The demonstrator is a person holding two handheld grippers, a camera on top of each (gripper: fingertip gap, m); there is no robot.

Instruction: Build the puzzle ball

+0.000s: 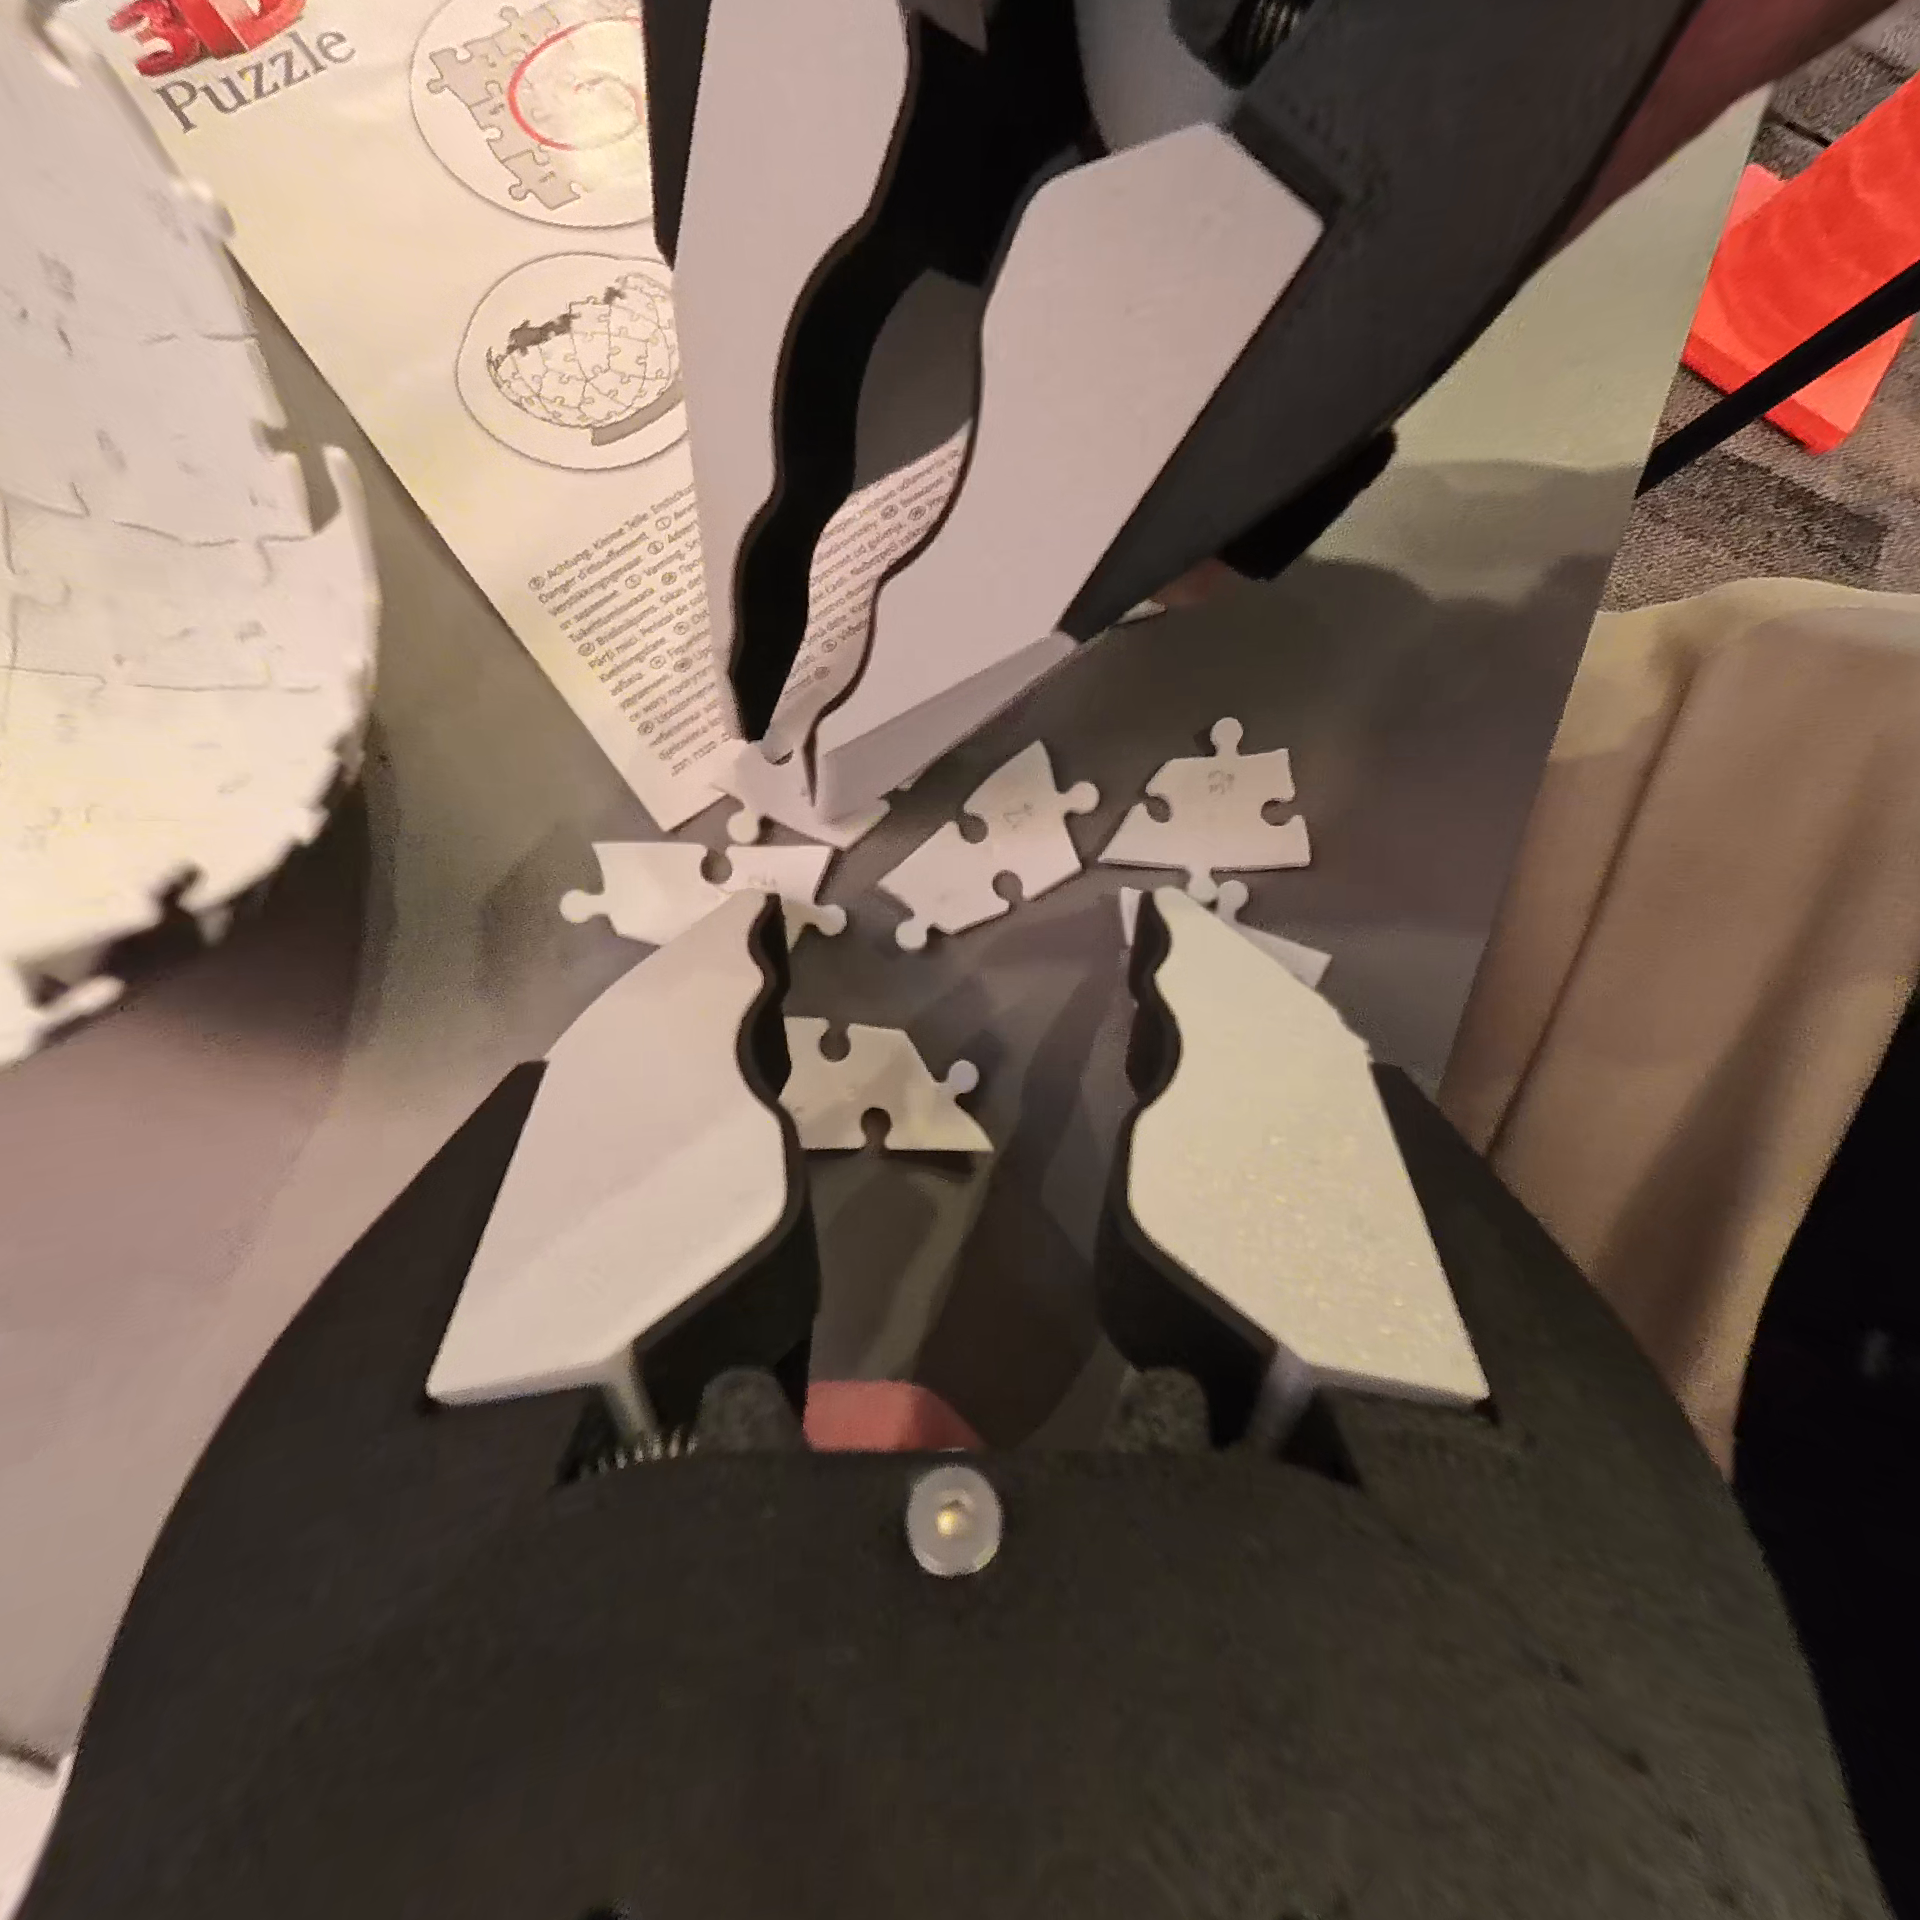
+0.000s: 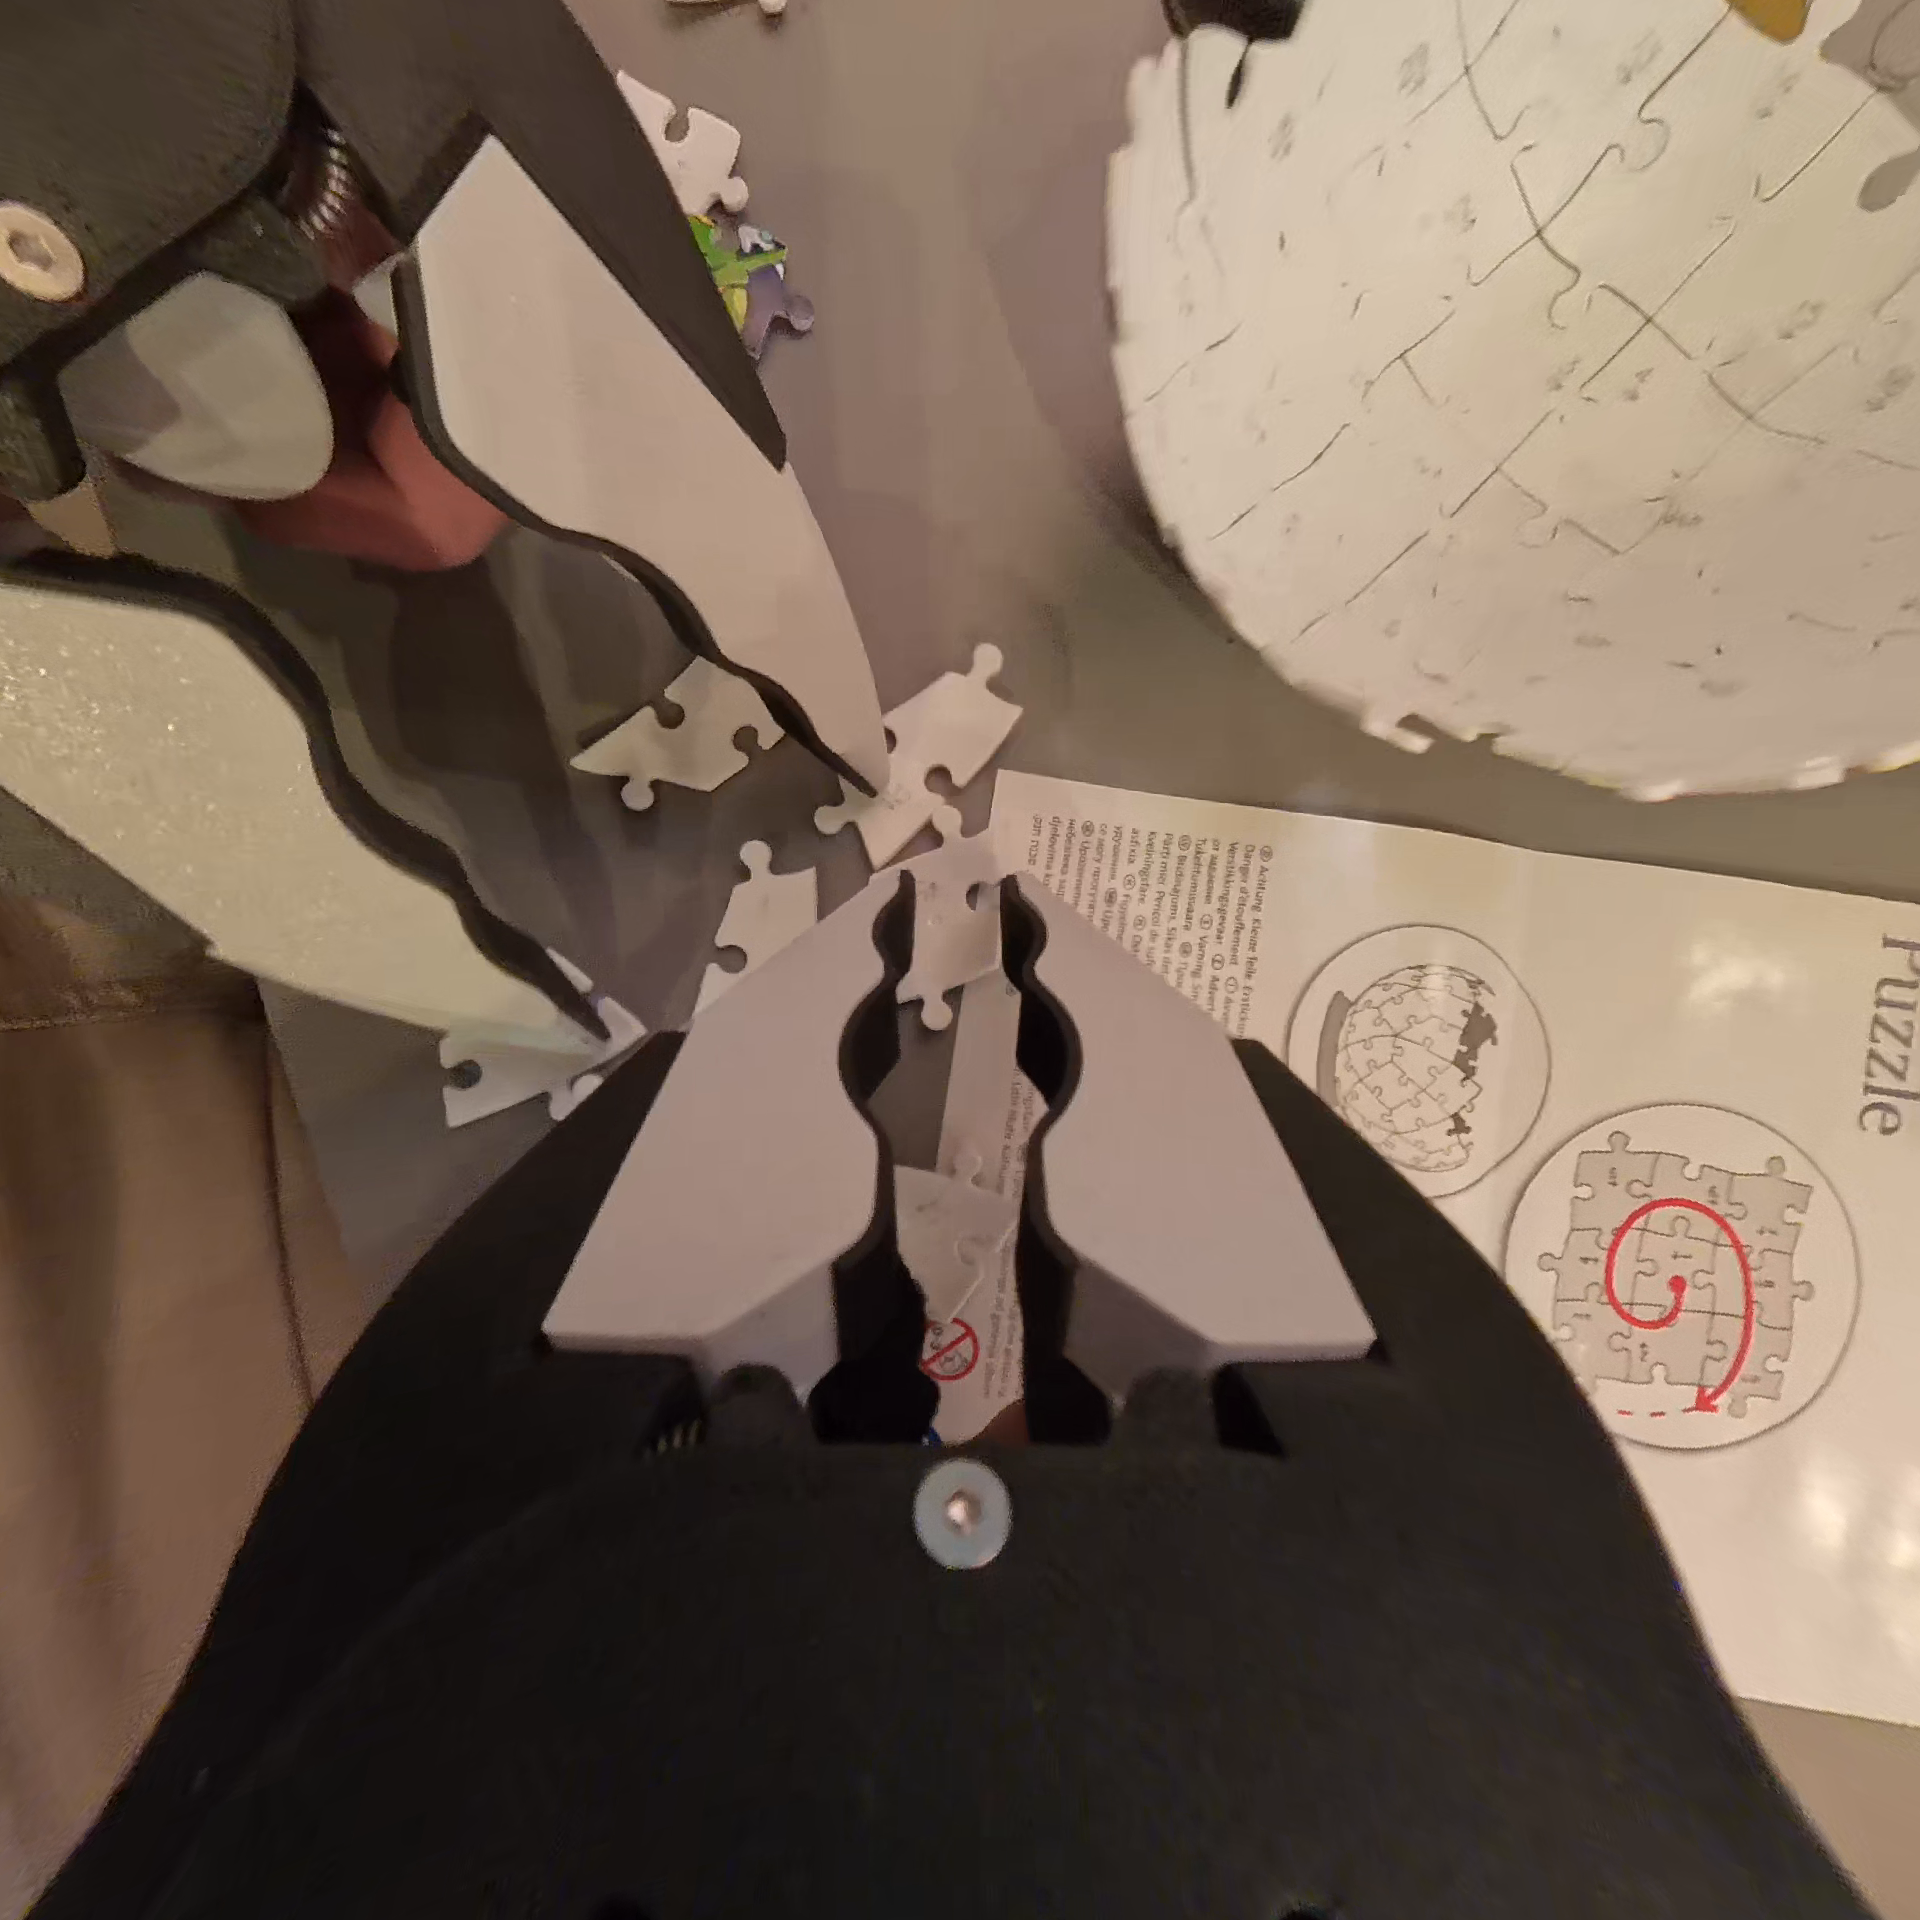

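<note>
Between the tips of the right gripper [image 2: 954, 894] sits one white puzzle piece [image 2: 940, 940], and the fingers are nearly shut around it, so it looks pinched, likely to lift it off the grey table [image 2: 935, 416]. Just ahead of the right gripper's tips lie more loose pieces [image 2: 686, 750], white side up. They are spread flat, probably so each one is easy to grab.

The left gripper [image 1: 951, 914] has its fingers wide apart and holds nothing. One loose piece [image 1: 883, 1096] lies between its fingers, on the table below them. It may be waiting its turn.

The half-built puzzle ball [image 2: 1538, 395] rests far ahead and to the right of the right gripper (it looks like a bowl with a bumpy edge). I cannot see if anything is inside it. The instruction sheet [image 2: 1507, 1143] lies flat to the right of the right gripper.
</note>
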